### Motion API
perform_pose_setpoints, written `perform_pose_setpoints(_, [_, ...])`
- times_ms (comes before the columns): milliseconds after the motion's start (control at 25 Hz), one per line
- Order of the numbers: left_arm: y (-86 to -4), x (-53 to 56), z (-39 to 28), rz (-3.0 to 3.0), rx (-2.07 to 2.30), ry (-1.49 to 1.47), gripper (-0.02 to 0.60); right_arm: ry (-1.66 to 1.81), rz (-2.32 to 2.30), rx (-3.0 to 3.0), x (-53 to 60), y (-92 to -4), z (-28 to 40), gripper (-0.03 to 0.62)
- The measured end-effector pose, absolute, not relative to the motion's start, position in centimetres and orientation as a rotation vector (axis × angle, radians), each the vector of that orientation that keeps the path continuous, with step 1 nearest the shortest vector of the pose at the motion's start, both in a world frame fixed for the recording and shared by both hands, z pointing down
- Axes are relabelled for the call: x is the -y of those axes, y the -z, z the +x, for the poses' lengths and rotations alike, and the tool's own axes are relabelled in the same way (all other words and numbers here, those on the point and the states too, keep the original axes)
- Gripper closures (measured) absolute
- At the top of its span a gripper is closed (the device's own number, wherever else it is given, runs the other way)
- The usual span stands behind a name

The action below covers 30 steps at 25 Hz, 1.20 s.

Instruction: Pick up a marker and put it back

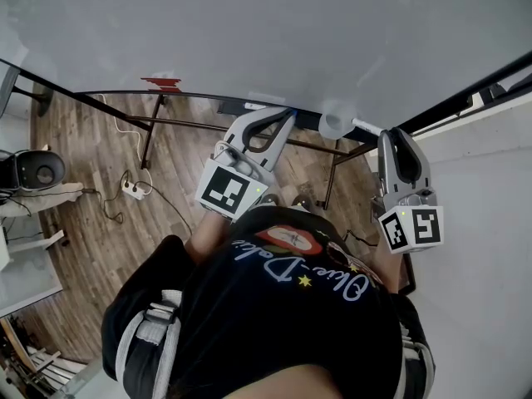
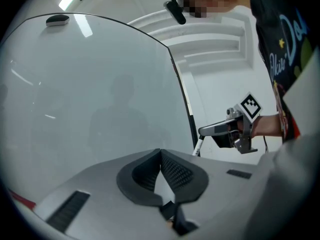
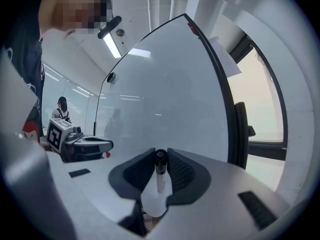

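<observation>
**Item:** marker (image 3: 160, 176). White barrel, black top end.

**Location:** in the right gripper (image 3: 160, 153), whose fingers are clamped on it just under the black end. The barrel hangs below the jaws. It is held in front of the whiteboard (image 3: 165, 84), near the board's lower edge and towards its right corner. From the left gripper view, the barrel appears as a pale stick under the right gripper (image 2: 205, 130).

**Handling, as judged:**
- Light and stiff, not fragile.
- The barrel is smooth, round plastic, so it is likely to swivel or slide between the pads when held this close to one end.
- The safer hold is across the middle of the barrel, where it balances.
- The cap may pull off if tugged.

**Second tool:** left gripper (image 2: 161, 154). Its fingers are pressed together at the tips with nothing between them, and it points at the board beside the other gripper.

**Not made out:**
- Whether the board has a ledge or tray for the marker.
- Whether the marker touches the board.
- The ink colour.
- The barrel's lower end, which is cut off behind the gripper body.
- A pale round shape (image 1: 336, 123) at the board's lower edge, which stays unidentified.
</observation>
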State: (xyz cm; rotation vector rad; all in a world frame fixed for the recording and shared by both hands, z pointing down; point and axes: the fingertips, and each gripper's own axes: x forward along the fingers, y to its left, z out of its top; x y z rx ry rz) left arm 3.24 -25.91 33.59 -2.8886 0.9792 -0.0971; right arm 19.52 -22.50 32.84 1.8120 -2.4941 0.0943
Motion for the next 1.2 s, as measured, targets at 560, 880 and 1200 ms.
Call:
perform_pose_setpoints(560, [-33.75,26.01,3.79,-2.893,-0.959,0.126,0.578,-0.094,1.825,2.499,22.26,-32.31,19.97,0.522])
perform_pose_setpoints(880, [-33.96,26.08,3.84,-2.888,-0.954,0.142,0.578,-0.095,1.823,2.502,22.36,-32.4,19.91,0.522])
perform_pose_setpoints(1200, [-33.98,26.29,3.61,-2.891,-0.968,0.133,0.578,-0.098,1.822,2.501,22.57,-32.53,19.84,0.522])
